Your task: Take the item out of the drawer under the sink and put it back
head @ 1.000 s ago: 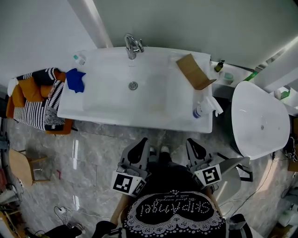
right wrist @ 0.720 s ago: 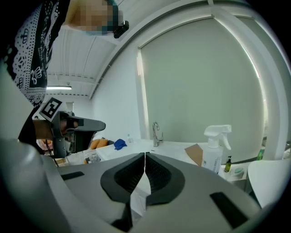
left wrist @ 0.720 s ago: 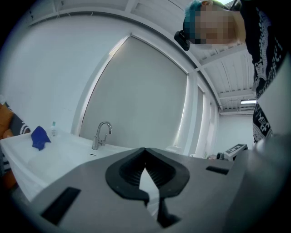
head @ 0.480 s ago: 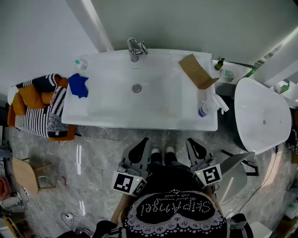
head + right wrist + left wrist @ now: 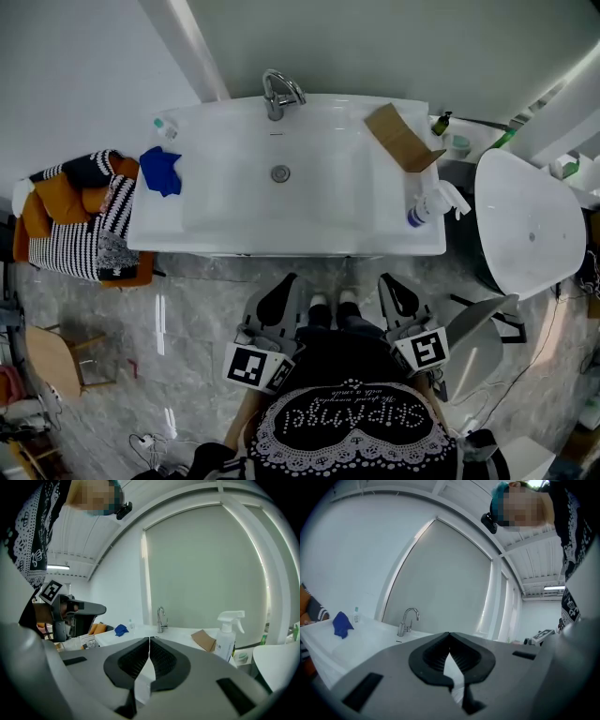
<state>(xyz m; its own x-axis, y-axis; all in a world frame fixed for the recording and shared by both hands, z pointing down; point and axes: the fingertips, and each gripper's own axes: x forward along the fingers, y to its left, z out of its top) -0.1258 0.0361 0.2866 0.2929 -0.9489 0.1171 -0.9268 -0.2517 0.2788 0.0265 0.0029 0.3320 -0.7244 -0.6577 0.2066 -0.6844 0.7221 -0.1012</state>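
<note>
One white sink (image 5: 225,197) fills the upper centre, hiding the drawer and its item beneath; below it, at bottom centre, my left tongs (image 5: 281,292) and right tongs (image 5: 392,289) are both clenched shut, grasping nothing.

Counts taken:

- One sink (image 5: 225,202) was counted, fitted with one tap (image 5: 278,94) and one drain (image 5: 280,173).
- On its top were counted one blue cloth (image 5: 160,170), one small clear bottle (image 5: 162,125), one piece of cardboard (image 5: 401,137) and one spray bottle (image 5: 429,203).
- To the right, one small dark bottle (image 5: 441,123) and one round pot (image 5: 458,143) were noted. Bottles in all: three.
- One white oval basin (image 5: 530,220) and one wooden stool (image 5: 56,361) were recorded.
- Two grippers were counted, the left gripper (image 5: 287,281) and the right gripper (image 5: 388,281), each bearing one marker cube (image 5: 255,367).
</note>
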